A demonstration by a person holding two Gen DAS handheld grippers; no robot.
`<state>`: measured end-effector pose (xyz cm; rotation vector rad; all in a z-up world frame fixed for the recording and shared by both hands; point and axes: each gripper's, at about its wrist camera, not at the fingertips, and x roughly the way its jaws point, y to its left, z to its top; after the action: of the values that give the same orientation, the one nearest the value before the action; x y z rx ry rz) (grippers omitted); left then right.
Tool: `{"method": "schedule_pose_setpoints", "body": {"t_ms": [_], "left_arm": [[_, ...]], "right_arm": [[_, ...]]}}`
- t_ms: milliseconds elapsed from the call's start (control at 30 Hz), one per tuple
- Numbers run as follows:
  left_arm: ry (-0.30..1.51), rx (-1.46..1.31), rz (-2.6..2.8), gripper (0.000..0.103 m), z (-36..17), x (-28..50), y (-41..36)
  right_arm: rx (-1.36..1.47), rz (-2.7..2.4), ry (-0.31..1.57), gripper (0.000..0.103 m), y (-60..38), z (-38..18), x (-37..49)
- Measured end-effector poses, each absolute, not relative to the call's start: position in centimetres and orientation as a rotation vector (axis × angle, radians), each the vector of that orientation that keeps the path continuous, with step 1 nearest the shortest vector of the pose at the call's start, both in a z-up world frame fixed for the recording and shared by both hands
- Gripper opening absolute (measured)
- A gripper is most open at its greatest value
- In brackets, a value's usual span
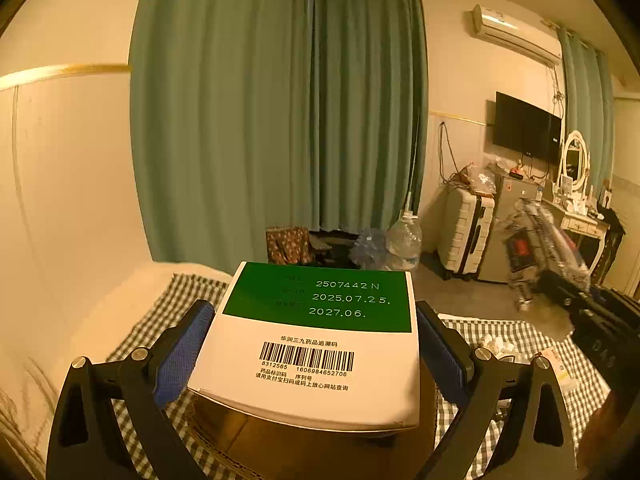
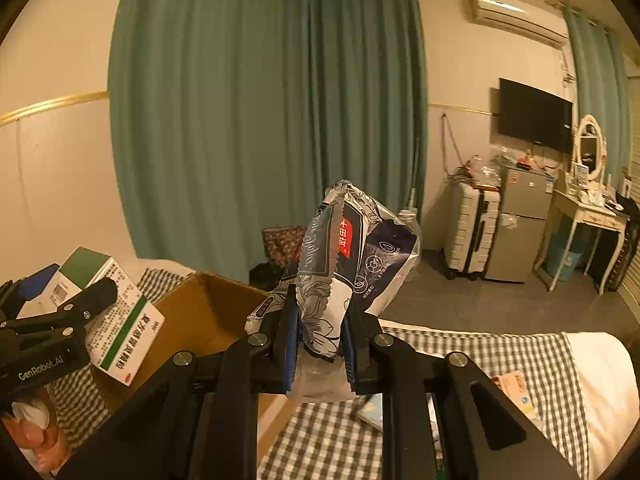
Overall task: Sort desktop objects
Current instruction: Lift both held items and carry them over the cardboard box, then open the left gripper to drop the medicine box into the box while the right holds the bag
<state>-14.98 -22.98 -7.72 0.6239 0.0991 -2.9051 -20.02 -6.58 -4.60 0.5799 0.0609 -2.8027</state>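
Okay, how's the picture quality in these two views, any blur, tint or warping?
Left wrist view: warm orange tint, black fisheye corners, print on the box sharp, but the clutter by the fridge smeared. Right wrist view: same tint, curtain bowed by the lens, bag in the gripper sharp.

Two handheld grippers side by side, both angled slightly downward — the left gripper [image 1: 316,344] clamps a medicine box [image 1: 316,340], the right gripper [image 2: 320,344] pinches a crinkled packet [image 2: 344,264].
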Motion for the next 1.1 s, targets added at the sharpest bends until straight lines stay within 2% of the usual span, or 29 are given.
{"method": "schedule_pose_setpoints", "body": {"t_ms": [333,667,1100], "left_arm": [[0.164,0.739,-2.855,0.099,-9.3,-16.8,-24.2],[0.162,1.043,-2.747,0.099,-14.0,-19.8,-24.8],[0.170,1.211,-2.690,0.099,-17.5,-22.1,-24.8]], "right_arm": [[0.622,-2.698,0.093,0.018,-11.2,-6.3,-21.4],[0.660,-2.591,0.130,0.018,-14.0,-7.9,-23.4],[0.880,-2.401,0.252,0.020,-18.3,-11.1,-27.8]]}}
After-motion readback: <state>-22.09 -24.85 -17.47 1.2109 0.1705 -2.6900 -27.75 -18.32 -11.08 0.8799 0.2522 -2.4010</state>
